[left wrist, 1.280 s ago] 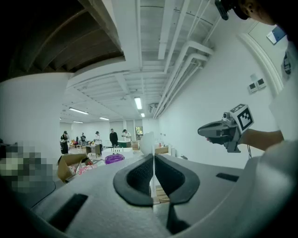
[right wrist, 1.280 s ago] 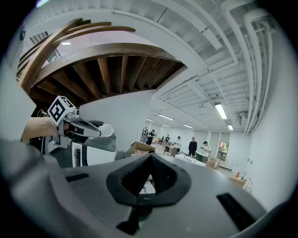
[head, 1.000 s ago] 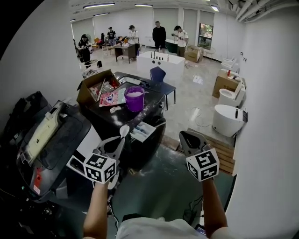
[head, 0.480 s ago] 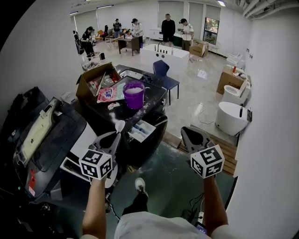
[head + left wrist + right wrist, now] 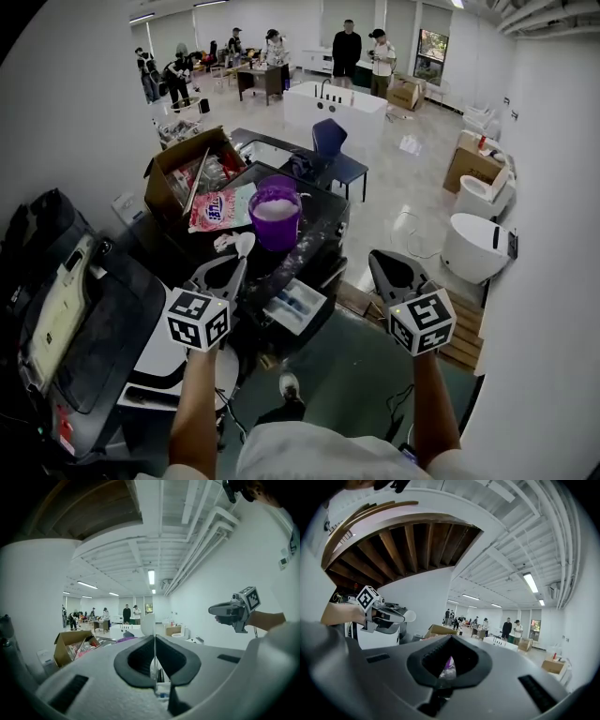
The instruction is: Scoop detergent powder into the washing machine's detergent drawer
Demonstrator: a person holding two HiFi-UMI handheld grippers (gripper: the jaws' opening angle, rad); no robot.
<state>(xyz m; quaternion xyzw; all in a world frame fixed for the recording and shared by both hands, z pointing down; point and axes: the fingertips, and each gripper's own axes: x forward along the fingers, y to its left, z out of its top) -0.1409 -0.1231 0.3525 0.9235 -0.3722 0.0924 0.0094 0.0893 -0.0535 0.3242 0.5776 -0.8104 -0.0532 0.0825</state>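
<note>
Left tongs [image 5: 232,270] are clamped on the handle of a white spoon [image 5: 246,244], with its bowl up near the purple tub [image 5: 276,221] of powder on the table [image 5: 323,211]. I'd dip shallow, lift level, then carry it down to the open drawer [image 5: 296,306] just below — no early tipping. Right tongs [image 5: 386,264] look pressed together, empty, off to the side. Can't tell if the spoon's loaded — the drawer's compartments are too small to make out.

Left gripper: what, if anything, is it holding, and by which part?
The left gripper holds a white scoop by its handle, jaws shut on it; the bowl sticks out past the jaw tips.
</note>
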